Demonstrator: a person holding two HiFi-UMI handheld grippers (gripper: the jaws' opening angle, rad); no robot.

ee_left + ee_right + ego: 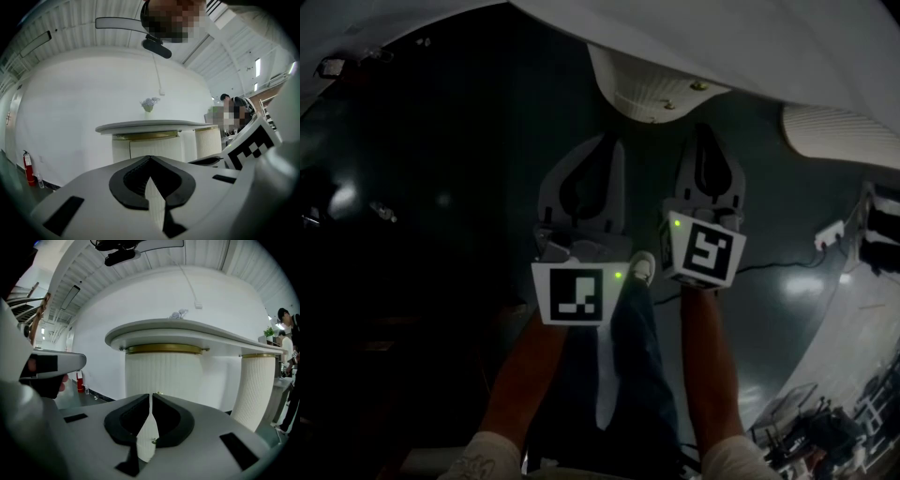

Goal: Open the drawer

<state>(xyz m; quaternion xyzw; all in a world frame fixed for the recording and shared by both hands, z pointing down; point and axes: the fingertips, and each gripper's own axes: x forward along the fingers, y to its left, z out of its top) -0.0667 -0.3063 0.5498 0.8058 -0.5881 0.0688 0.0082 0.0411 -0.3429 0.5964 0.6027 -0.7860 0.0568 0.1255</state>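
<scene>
Left gripper view is showing the drawer [154,149] as a seam-outlined panel in the ribbed white pedestal [121,150], just beneath the gold band under the tabletop [150,125]; it is looking closed. The left gripper [150,158] is pointing at this pedestal and staying well apart from it, with its fingers pressing together and nothing between them. The right gripper [151,395] is facing the same pedestal, also apart from it, with its fingers likewise meeting at the tips and pinching nothing. In the head view both grippers are hanging side by side before the pedestal, over a dark floor [441,234]. A second ribbed pedestal [255,385] is standing to the right of the first. A red fire extinguisher [28,168] is standing at the wall, well to the left of the pedestal.
</scene>
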